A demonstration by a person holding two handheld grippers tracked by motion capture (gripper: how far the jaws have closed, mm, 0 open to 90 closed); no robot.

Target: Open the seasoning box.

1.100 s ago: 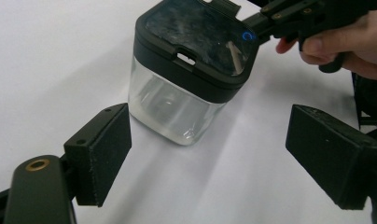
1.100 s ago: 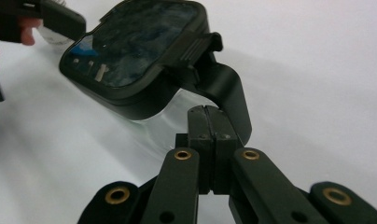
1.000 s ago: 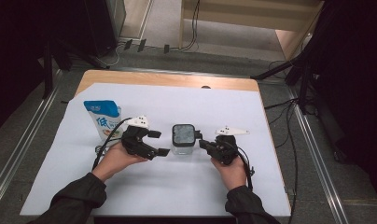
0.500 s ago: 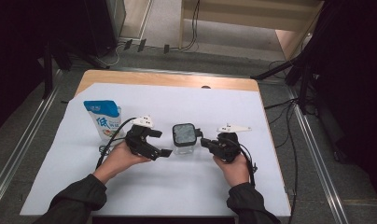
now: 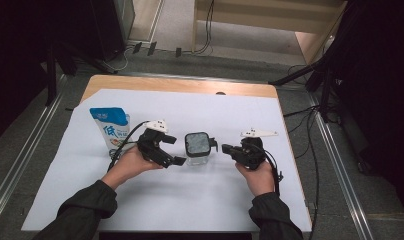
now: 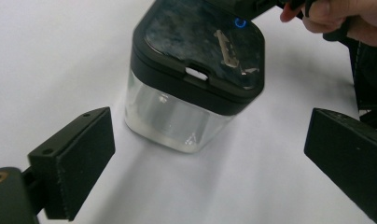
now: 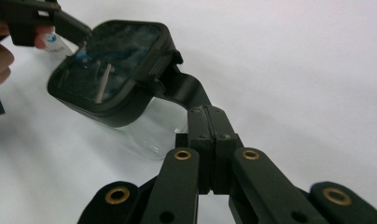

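Note:
A clear square jar (image 5: 198, 148) with a black lid stands on the white sheet between my two grippers. My left gripper (image 5: 176, 150) is just left of it, open, and its jaws have just been opening. In the left gripper view the jar (image 6: 191, 93) stands ahead of the wide-spread left gripper (image 6: 207, 130), untouched by either pad. My right gripper (image 5: 226, 148) is at the jar's right side. In the right gripper view the right gripper (image 7: 207, 112) is shut on a black tab that sticks out from the lid (image 7: 116, 74).
A white pouch with a blue top (image 5: 112, 127) stands upright left of my left hand. The white sheet (image 5: 190, 200) covers most of the wooden table (image 5: 180, 85). Cables trail from both grippers.
The left gripper's jaws stand slightly wider and it has edged a little toward the jar. The jar and the right gripper have kept still.

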